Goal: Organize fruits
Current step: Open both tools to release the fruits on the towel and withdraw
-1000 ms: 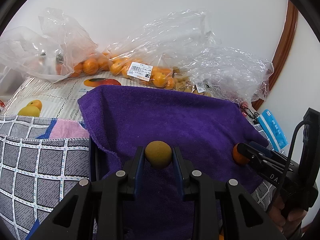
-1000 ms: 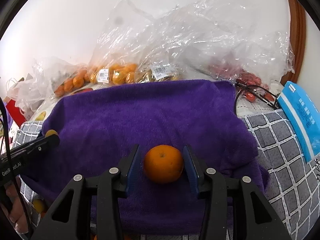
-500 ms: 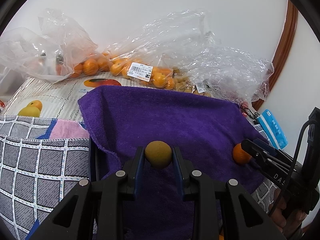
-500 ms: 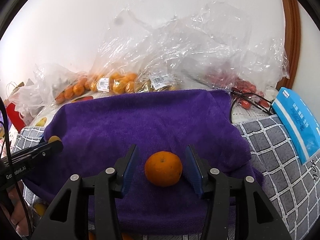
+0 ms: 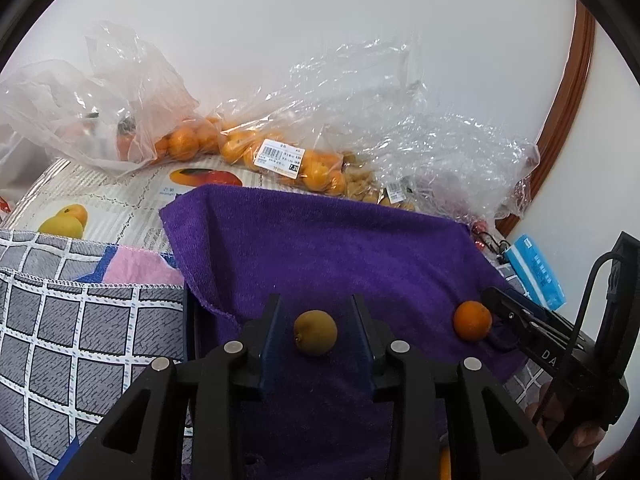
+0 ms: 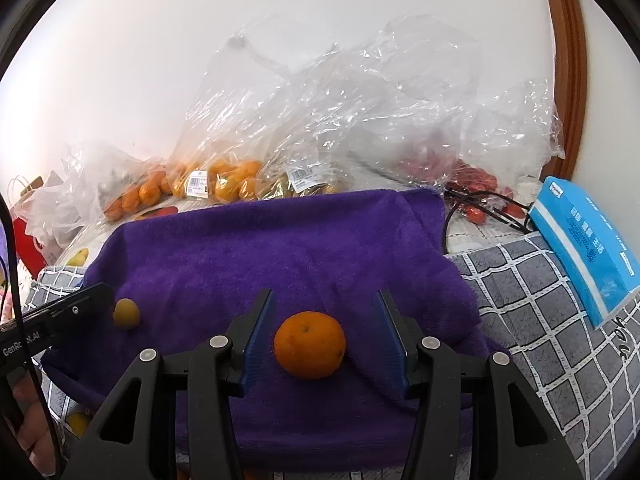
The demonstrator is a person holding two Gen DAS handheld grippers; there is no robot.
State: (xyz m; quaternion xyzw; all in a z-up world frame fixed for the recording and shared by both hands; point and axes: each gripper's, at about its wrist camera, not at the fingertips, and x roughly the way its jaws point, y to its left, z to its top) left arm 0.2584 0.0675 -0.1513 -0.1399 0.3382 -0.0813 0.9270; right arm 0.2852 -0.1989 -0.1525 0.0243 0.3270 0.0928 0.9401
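Observation:
A small yellow-brown fruit [image 5: 315,332] lies on the purple towel [image 5: 320,248] between the fingers of my left gripper [image 5: 316,304]. Its jaws are opening, and a gap shows on each side of the fruit. An orange [image 6: 310,344] rests on the same towel [image 6: 280,248] between the blue pads of my right gripper [image 6: 325,296], which is open and clear of it on both sides. In the left wrist view the orange [image 5: 472,320] sits just off the right gripper's tips [image 5: 494,298]. The right wrist view shows the yellow fruit [image 6: 126,313] beside the left gripper [image 6: 98,292].
Clear plastic bags of oranges [image 5: 280,160] and other fruit [image 6: 320,176] line the wall behind the towel. A blue tissue pack [image 6: 584,248] and a black cable [image 6: 480,208] lie to the right on a grey checked cloth [image 6: 540,320]. A hand [image 5: 576,436] holds the right gripper.
The left jaws have parted from the yellow fruit, which now lies free on the towel. The right jaws have spread wider around the orange and drawn back slightly.

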